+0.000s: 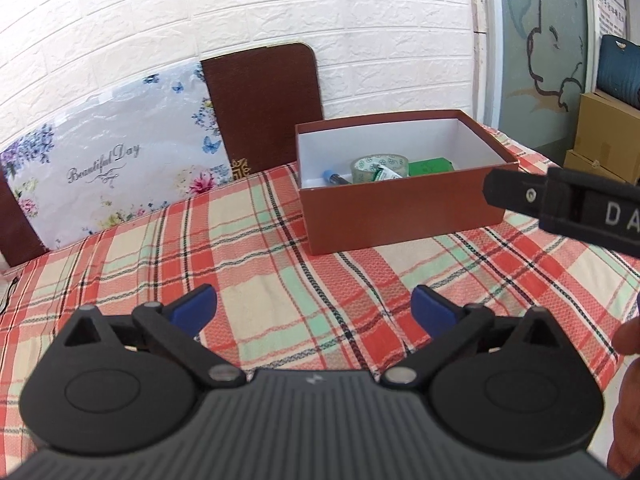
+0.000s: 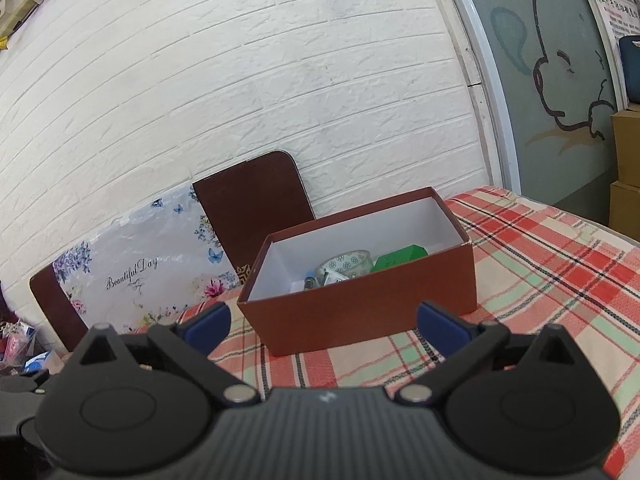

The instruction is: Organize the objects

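Both grippers hung empty and spread wide over the plaid tablecloth, the red-brown box ahead of them.

The left gripper (image 1: 314, 306) had its blue-padded fingers (image 1: 196, 306) far apart with nothing between them, above the checked tablecloth (image 1: 160, 256). The right gripper (image 2: 324, 322) was likewise wide and empty, just short of the open red-brown box (image 2: 360, 312), which sat on the cloth near the white brick wall (image 2: 280, 80). Inside the box lay a roll of clear tape (image 1: 378, 166), a green packet (image 1: 432, 166) beside it, and a small dark tube (image 1: 336, 178) towards the left; a smaller green-and-white item against the tape was too small to identify. A floral board (image 1: 108, 168) reading "Beautiful Day" and a brown board (image 1: 264, 108) leaned on the wall.
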